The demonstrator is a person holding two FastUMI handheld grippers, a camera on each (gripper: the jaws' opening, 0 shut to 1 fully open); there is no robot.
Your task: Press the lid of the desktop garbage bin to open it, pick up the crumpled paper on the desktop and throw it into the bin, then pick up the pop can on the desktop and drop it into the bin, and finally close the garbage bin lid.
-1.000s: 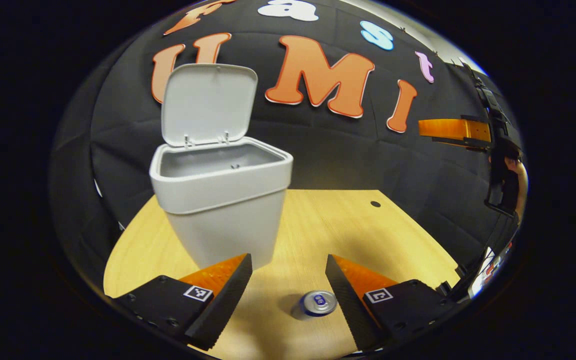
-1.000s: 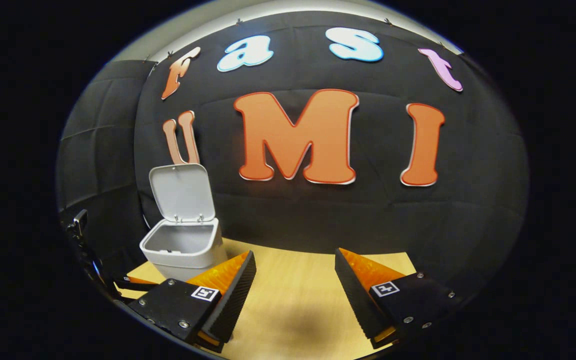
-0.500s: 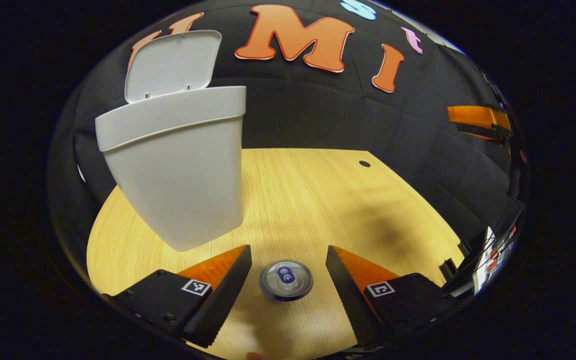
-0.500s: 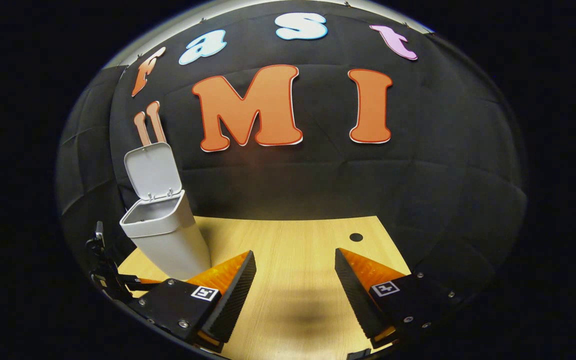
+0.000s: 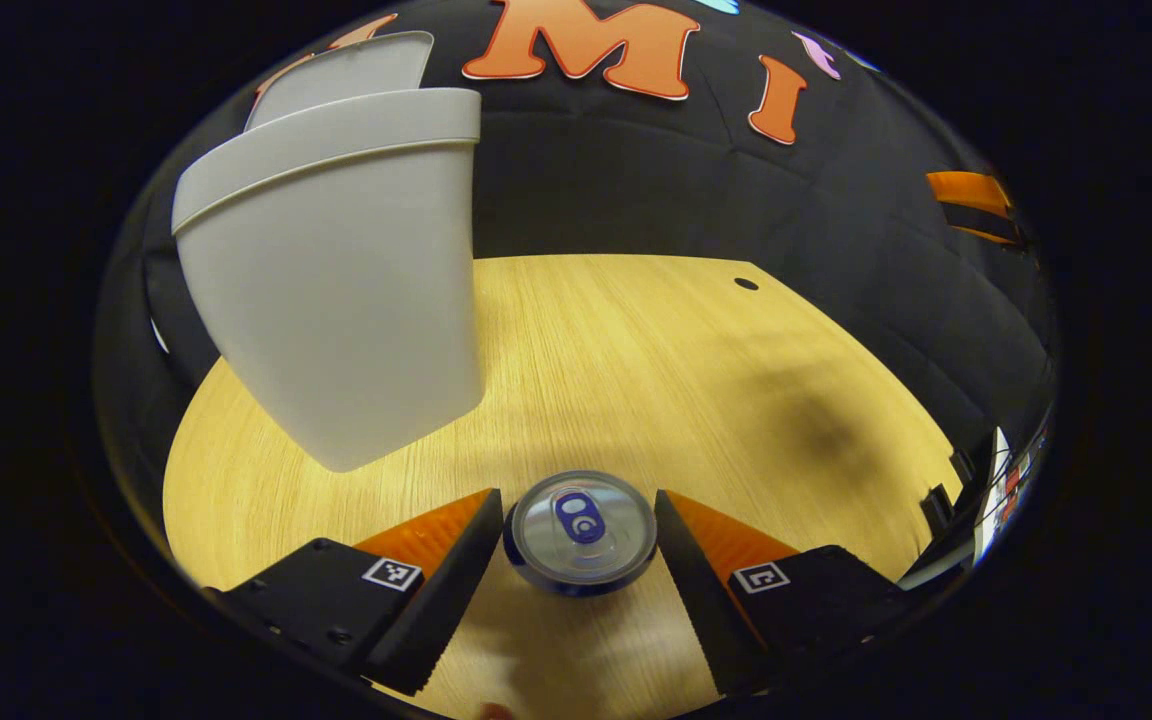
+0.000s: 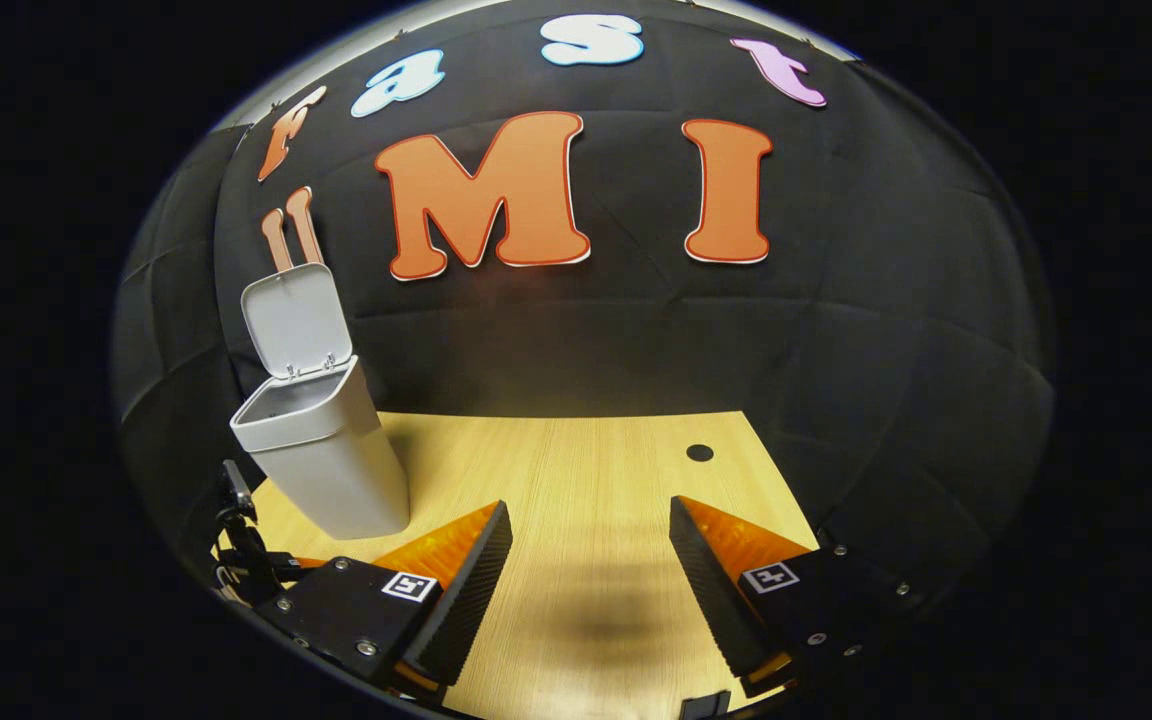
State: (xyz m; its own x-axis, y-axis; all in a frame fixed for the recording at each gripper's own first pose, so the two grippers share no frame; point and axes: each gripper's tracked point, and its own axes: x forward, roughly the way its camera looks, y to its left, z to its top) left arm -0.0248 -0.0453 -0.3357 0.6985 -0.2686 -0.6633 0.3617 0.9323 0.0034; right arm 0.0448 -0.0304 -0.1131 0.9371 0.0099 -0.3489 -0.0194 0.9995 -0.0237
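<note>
Can (image 5: 581, 532): upright on table (image 5: 656, 360), between left gripper (image 5: 579, 545) fingers; contact unclear.
Left fingers: wide.
Right gripper (image 6: 591, 565): wide, empty.

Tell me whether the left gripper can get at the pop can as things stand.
Probably yes. The pop can stands upright on the desk between the open fingers of the left gripper, with nothing in between; the bin sits off to one side.
</note>
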